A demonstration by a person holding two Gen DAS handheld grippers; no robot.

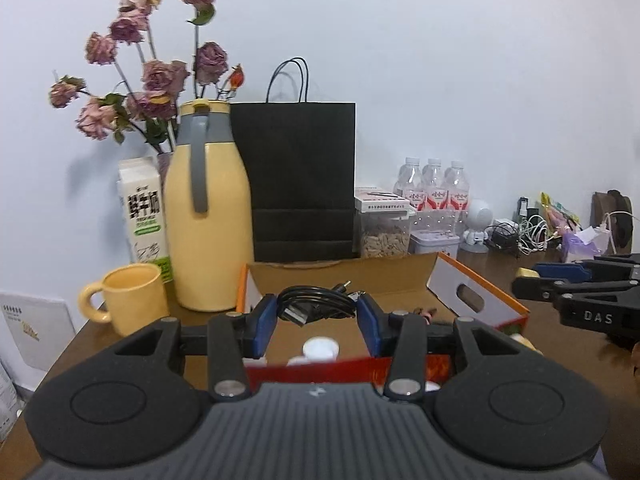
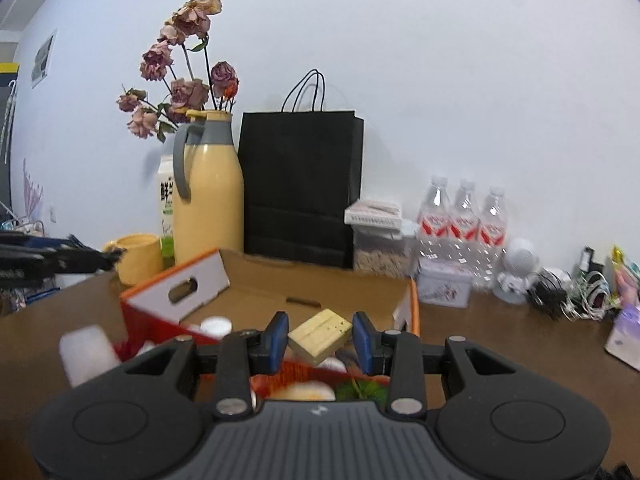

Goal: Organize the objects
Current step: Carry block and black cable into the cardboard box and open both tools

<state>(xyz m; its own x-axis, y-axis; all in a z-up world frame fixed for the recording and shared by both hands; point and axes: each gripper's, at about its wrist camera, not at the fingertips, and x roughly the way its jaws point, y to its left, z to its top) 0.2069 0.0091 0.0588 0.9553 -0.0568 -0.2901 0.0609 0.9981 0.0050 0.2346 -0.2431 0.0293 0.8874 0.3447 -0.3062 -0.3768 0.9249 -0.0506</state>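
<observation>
A brown wooden table [image 1: 472, 280] fills the lower half of both views. At centre sits an open orange-and-white cardboard box [image 1: 476, 296]. To its left stand a yellow mug [image 1: 132, 300], a tall yellow thermos jug [image 1: 208, 216] and a milk carton [image 1: 142, 216]. Behind the box, against the wall, stands a black paper bag [image 1: 298, 184], with a clear container [image 1: 384, 232] of what may be seeds to its right, then three water bottles [image 2: 460, 220], a small tin [image 2: 444, 286], a white robot figurine [image 2: 516, 272] and tangled cables [image 2: 560, 292] toward the right edge.
</observation>
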